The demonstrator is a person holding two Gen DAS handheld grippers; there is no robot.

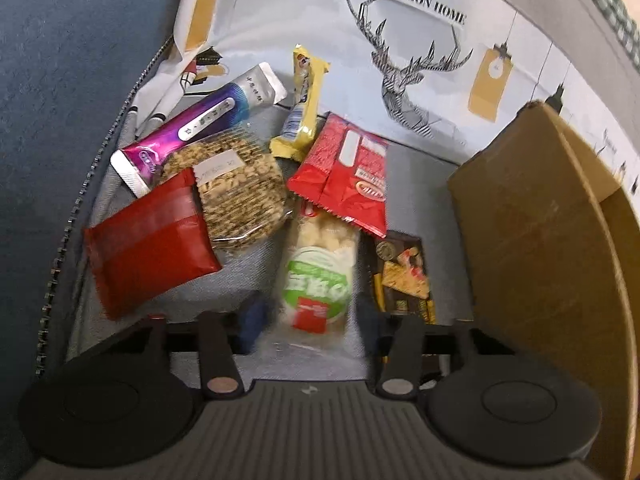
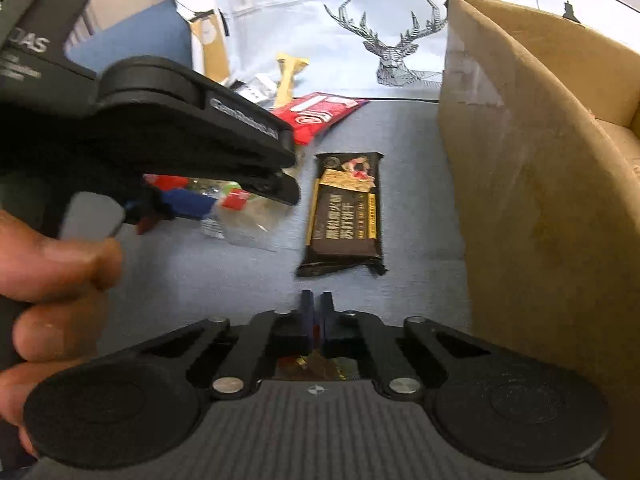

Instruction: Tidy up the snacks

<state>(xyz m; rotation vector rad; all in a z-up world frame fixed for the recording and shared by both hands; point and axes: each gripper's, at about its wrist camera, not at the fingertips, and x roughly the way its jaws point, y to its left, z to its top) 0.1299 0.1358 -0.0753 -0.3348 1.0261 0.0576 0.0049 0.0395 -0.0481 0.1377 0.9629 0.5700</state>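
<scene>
Left wrist view: left gripper (image 1: 310, 320) hangs over the white-green snack pack (image 1: 318, 276), fingers apart and straddling its near end, pads not yet pressing. Pack's long axis runs straight away from the gripper, so the jaws cross its short width, good for a pinch. Dark cracker pack (image 1: 404, 276) lies just right of it, cardboard box (image 1: 540, 240) further right. Right gripper (image 2: 316, 312) is closed with nothing visibly between the tips, near the dark pack's lower end (image 2: 344, 212). Left hand is clearly nearer the white-green pack; likely next: close and carry rightward to the box.
</scene>
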